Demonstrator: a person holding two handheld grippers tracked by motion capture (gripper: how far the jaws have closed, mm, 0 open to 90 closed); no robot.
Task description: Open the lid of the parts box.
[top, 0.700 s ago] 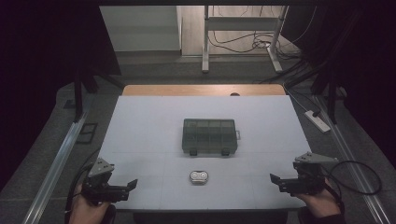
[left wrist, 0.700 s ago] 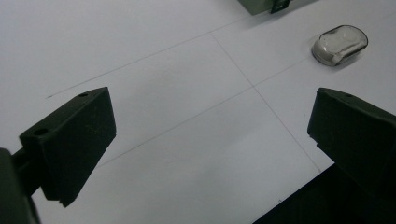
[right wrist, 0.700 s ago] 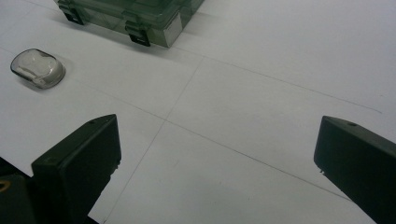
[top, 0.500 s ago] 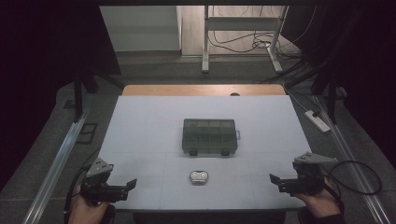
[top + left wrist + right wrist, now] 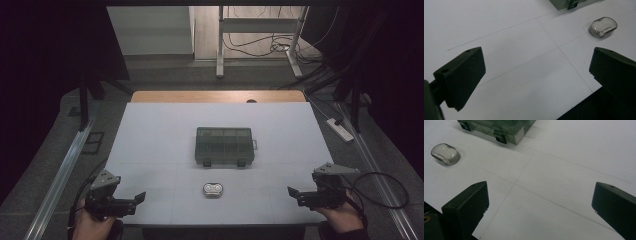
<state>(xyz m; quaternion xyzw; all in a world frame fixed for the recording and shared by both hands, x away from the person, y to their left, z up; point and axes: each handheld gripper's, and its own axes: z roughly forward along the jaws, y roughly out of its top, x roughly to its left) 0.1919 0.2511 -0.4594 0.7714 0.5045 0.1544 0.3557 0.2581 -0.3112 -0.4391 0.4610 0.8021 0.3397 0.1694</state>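
Clear plastic marks the small rounded case (image 5: 213,189), which is seen lying on the white table (image 5: 150,150) just in front of the smoky-green compartment box (image 5: 224,146), its long axis running left to right. It is flanked by the left gripper (image 5: 140,197) and right gripper (image 5: 293,191), both held with jaws spread wide and empty; the left gripper is judged slightly nearer.

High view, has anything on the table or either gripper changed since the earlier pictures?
Nothing visibly changed. The left gripper and the right gripper are open at the near corners, holding nothing; the compartment box and the small clear case lie where they were.
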